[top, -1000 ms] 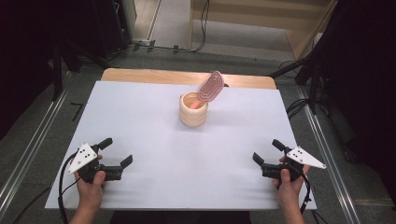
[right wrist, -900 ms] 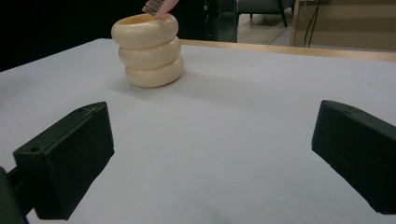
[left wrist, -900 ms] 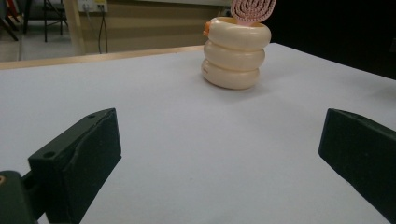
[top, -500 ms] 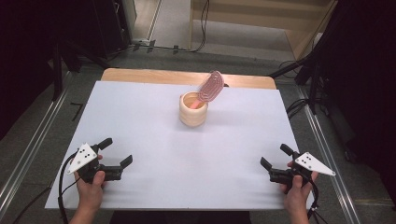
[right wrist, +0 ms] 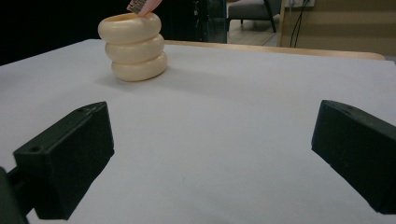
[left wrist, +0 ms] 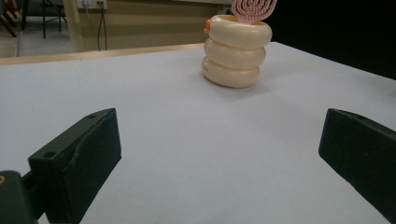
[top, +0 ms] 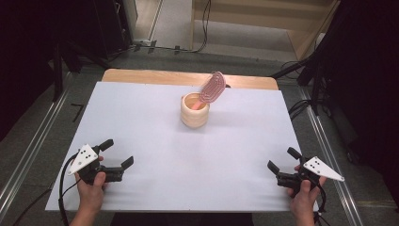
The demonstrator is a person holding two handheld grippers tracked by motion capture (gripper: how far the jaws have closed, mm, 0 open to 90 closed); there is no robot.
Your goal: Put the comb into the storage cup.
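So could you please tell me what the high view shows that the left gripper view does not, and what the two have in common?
High view alone: the person's two hands, the left gripper and right gripper held near the table's near corners with jaws apart, the whole outline of the white table, and the floor with cables beyond it.

Left gripper view alone: the cream holder's side, which looks like three stacked rings, and a small orange piece at its rim.

Both: the holder standing on the white table, with the pink hairbrush rising out of it.
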